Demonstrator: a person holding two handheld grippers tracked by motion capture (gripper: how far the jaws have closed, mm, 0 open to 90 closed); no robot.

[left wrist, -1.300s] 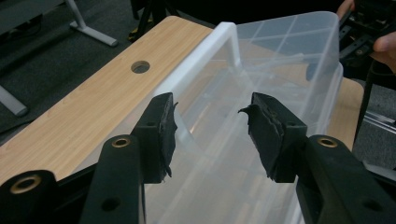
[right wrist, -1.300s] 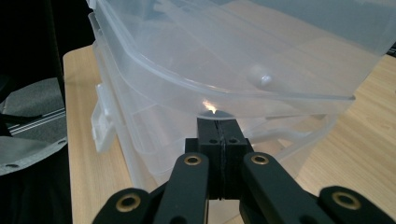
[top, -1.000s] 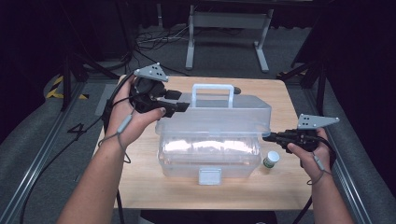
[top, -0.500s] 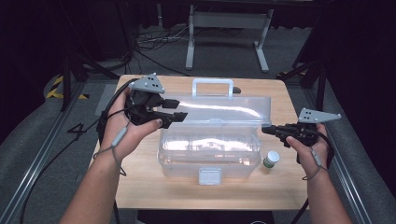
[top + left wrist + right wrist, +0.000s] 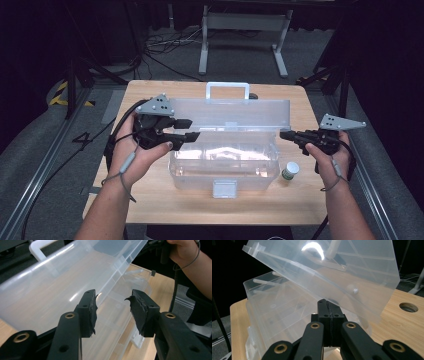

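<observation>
The clear plastic storage box [image 5: 225, 160] sits mid-table, its lid [image 5: 235, 114] raised at 12 o'clock. The left gripper [image 5: 192, 129], jaws apart and just now closing with nothing between them, is at the box's 9 o'clock. The right gripper [image 5: 284, 135], jaws together, points in from 3 o'clock under the lid's edge.

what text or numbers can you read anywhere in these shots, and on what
"4": a large dark numeral on the grey floor left of the table.
Small bottle beside the clear box: its green label is too small and blurred to read.
No other text shows.
</observation>
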